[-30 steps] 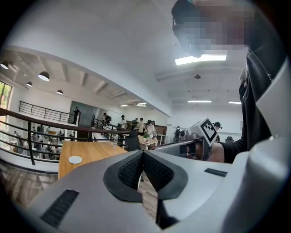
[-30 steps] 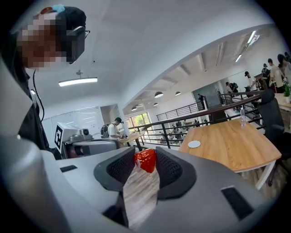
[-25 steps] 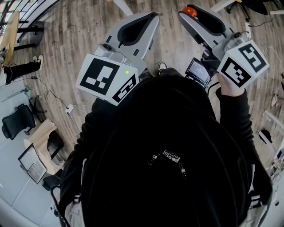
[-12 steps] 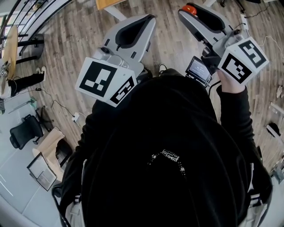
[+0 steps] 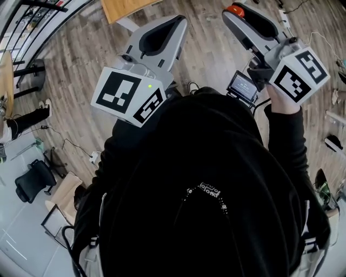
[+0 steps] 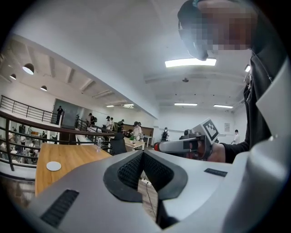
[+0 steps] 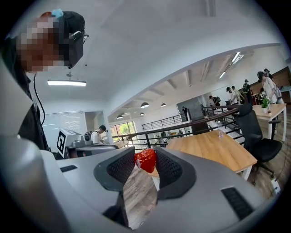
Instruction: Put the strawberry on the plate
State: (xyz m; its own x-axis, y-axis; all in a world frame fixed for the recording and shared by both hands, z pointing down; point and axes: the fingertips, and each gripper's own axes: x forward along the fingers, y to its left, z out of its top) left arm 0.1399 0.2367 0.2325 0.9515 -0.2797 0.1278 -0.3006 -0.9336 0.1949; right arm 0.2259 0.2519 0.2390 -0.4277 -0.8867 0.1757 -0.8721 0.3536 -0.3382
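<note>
**Short of the table (image 5: 123, 6): strawberry (image 7: 145, 160) gripped, off the tabletop**

Nearest the table's corner, over the wood floor, the left gripper (image 6: 142, 154) has its jaws closed together on nothing. Only its own view shows a white round disc (image 6: 53, 166) lying on the tabletop. Further right of the table, the right gripper (image 7: 145, 157) pinches the strawberry between its pads. The head view shows just a red speck at that tip.
</note>
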